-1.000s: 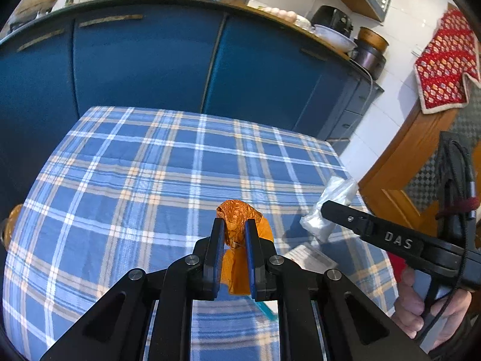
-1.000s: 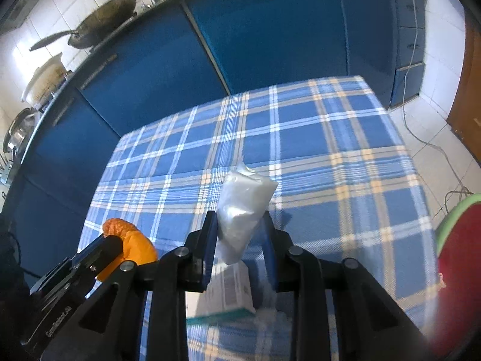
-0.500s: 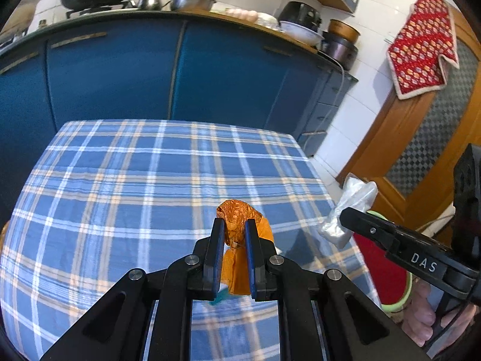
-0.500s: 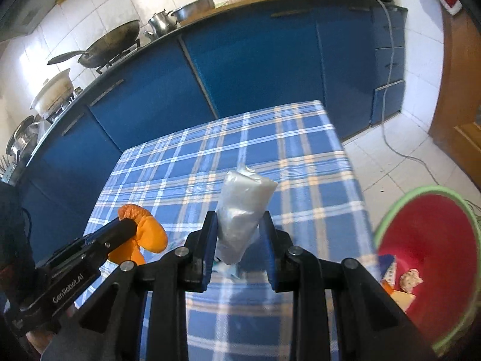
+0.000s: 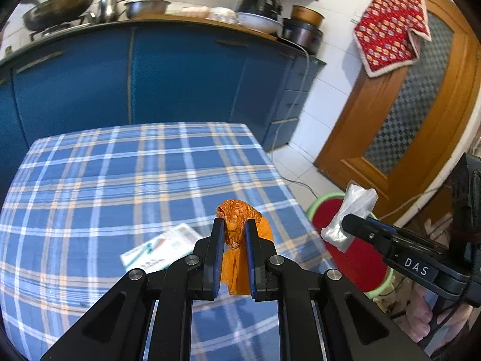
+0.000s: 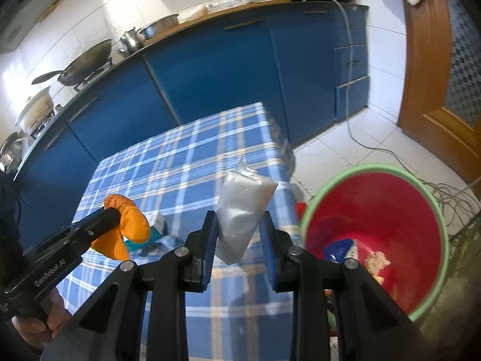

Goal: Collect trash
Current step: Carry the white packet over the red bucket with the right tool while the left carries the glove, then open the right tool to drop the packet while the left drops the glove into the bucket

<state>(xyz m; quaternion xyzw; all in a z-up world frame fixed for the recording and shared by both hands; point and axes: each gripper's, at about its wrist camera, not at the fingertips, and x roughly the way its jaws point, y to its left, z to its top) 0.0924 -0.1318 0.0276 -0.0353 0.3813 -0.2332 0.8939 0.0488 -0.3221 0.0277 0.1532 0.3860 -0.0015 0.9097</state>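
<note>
An orange wrapper was gripped upright in the left tongs above the checked surface. A clear plastic bag, long axis upright, was clamped by the right tongs beside the red bin.

Both views are brightly lit by daylight; the white wall tiles are blown out at upper left. Straight lines are bent by fisheye distortion, and dark vignetting is seen at corners. Slight motion blur is noted toward the edges.
</note>
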